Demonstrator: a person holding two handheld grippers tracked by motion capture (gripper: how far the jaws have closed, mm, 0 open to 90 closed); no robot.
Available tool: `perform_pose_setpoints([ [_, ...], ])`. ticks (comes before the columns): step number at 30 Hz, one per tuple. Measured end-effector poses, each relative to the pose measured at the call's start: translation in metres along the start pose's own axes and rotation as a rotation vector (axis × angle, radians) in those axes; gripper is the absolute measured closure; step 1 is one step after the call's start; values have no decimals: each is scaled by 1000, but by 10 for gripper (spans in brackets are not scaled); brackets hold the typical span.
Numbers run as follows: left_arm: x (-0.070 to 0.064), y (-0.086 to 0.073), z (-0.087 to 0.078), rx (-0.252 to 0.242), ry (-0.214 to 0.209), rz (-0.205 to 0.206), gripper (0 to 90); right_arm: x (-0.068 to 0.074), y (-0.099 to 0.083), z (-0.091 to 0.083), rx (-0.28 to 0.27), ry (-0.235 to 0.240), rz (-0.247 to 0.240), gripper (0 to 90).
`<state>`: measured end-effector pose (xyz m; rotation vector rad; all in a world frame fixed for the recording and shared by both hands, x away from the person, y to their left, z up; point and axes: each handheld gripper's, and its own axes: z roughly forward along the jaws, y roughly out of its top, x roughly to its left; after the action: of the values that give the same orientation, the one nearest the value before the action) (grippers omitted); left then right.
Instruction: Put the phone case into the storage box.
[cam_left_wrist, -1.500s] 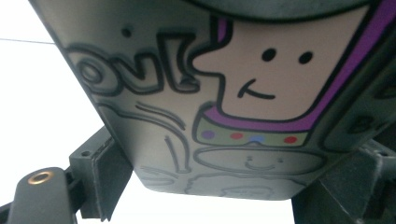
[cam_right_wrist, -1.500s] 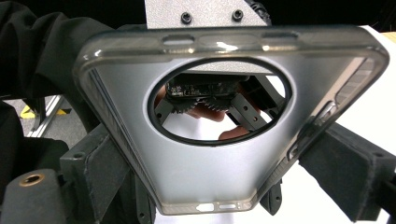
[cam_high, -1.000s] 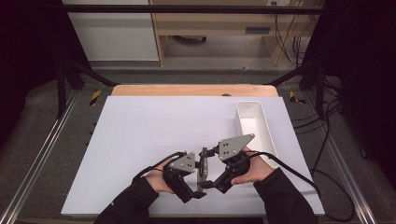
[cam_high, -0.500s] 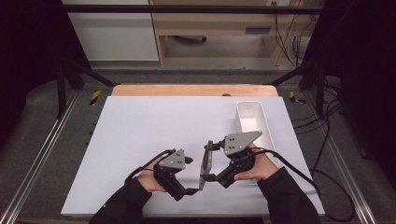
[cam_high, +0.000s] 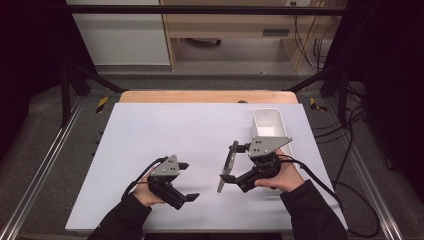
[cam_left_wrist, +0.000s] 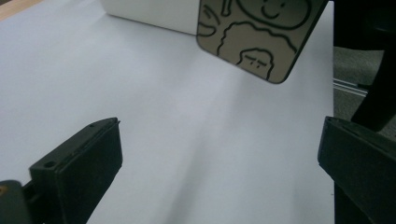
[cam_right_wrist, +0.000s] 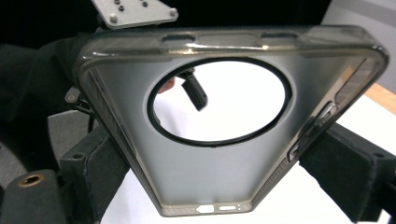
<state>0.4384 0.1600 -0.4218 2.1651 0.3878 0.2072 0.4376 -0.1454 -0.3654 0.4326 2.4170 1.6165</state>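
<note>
A smoky translucent phone case (cam_high: 228, 169) with a round camera hole hangs edge-on above the white table, held by its two long sides in my right gripper (cam_high: 232, 164). The right gripper view looks into the case's inner face (cam_right_wrist: 219, 182), with both jaws pressed on its edges. My left gripper (cam_high: 189, 181) stands open to the left of the case, a hand's width away, with nothing between its fingers. In the left gripper view the case's back (cam_left_wrist: 254, 37) carries a black cartoon drawing above the open jaws.
A white rectangular bin (cam_high: 267, 122) stands at the back right of the white table surface (cam_high: 165, 130), just behind my right hand; its wall (cam_left_wrist: 149, 14) appears in the left gripper view. Cables trail off the right edge.
My left gripper has drawn away to the left and toward the near edge, leaving a gap to the case. The right gripper keeps the case and has shifted slightly right.
</note>
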Motion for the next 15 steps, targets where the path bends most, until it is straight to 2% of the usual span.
perform_pose_setpoints([
  [7,9,-13,-14,-40,82,-69,0,-1,2,-9,-16,-52,29,117],
  [15,15,-25,-27,-93,171,-120,0,-2,5,-17,-42,-102,51,117],
])
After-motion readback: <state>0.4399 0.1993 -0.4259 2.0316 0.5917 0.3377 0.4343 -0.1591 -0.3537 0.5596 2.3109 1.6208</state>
